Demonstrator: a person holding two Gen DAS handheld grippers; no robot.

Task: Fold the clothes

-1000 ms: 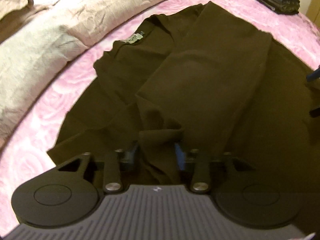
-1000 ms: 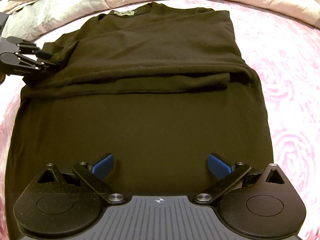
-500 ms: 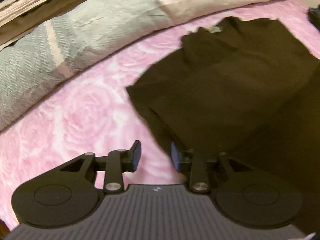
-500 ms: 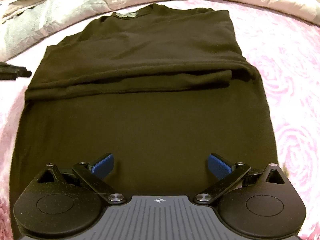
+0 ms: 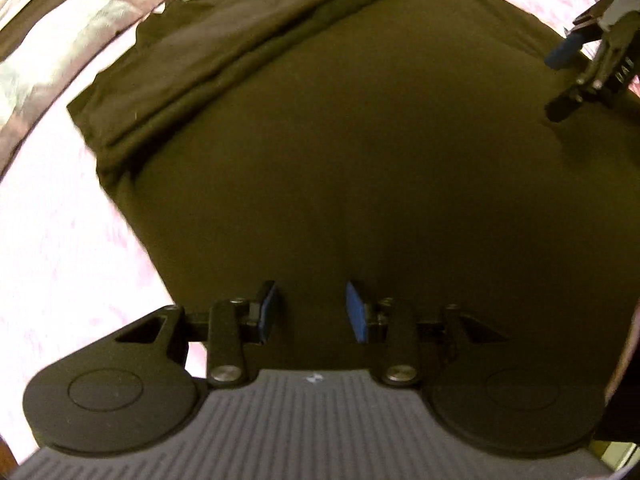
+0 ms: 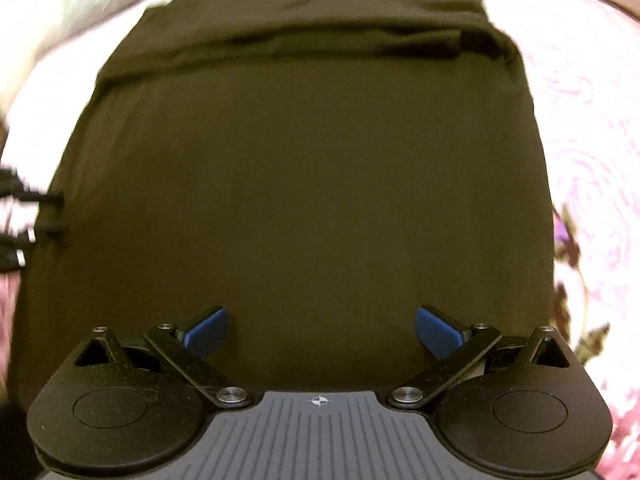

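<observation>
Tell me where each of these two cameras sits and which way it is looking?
Left wrist: sits on the left gripper, looking steeply down on the dark shirt; its own jaws show, part open and empty, with the right gripper at the far right.
Right wrist: sits on the right gripper, looking down the shirt; its jaws stand wide.
Both share the shirt and the pink bedspread.

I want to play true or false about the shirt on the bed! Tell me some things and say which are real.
1. The shirt is dark. True.
2. The bedspread is blue. False: it is pink with roses.
3. The right tongs are squeezing the shirt. False: they are wide open, holding nothing.
4. The left tongs hold nothing. True.
5. The sleeves are folded across the shirt. True.
</observation>
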